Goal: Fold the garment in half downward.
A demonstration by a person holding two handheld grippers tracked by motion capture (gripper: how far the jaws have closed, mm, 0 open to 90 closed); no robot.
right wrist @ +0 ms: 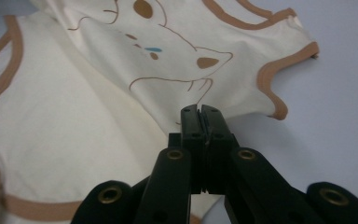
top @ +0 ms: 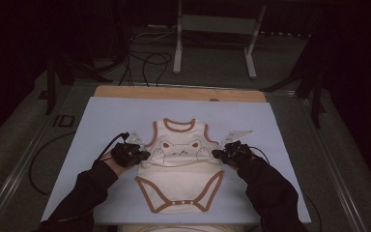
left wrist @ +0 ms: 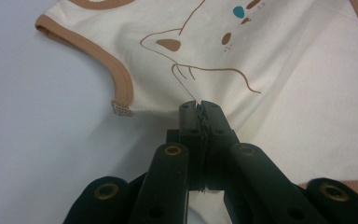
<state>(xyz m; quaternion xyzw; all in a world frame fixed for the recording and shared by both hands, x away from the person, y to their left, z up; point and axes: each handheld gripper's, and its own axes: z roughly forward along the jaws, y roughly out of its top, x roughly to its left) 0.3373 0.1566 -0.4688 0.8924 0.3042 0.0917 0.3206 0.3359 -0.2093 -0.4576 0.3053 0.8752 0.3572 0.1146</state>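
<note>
Cream cotton bodysuit (top: 180,166) with tan binding, bear print on the chest; lay flat near the middle of a pale blue mat (top: 101,121) on the counter (top: 125,92). Neck opening pointed to the far edge, snap crotch to the near edge, so its long axis ran away from the person.

Left gripper (top: 142,155): black, held in the left hand, set at the garment's left side seam just under the armhole. Jaws closed, pinching the seam edge, as the left gripper view showed at close range (left wrist: 199,108). Cable trailed off to the far left.

Bodysuit, centre: lay directly between the two grippers, each one at its own side seam at chest height, neither hand nearer than the other. Cloth in the right gripper view (right wrist: 121,93) showed a diagonal ridge, suggesting the upper part was lifted slightly off the lower.

Right gripper (top: 218,154): black, held in the right hand, mirrored on the right side seam below the armhole. Jaws closed on the fabric edge (right wrist: 200,112).

Surroundings: two small pale tags or scraps, one (top: 135,136) just beyond the left gripper, one (top: 236,134) beyond the right; nature unclear. Metal frame (top: 212,29) and floor cables stood well beyond the counter. Nothing obstructed a fold along the seam-to-seam line, in my judgement.
</note>
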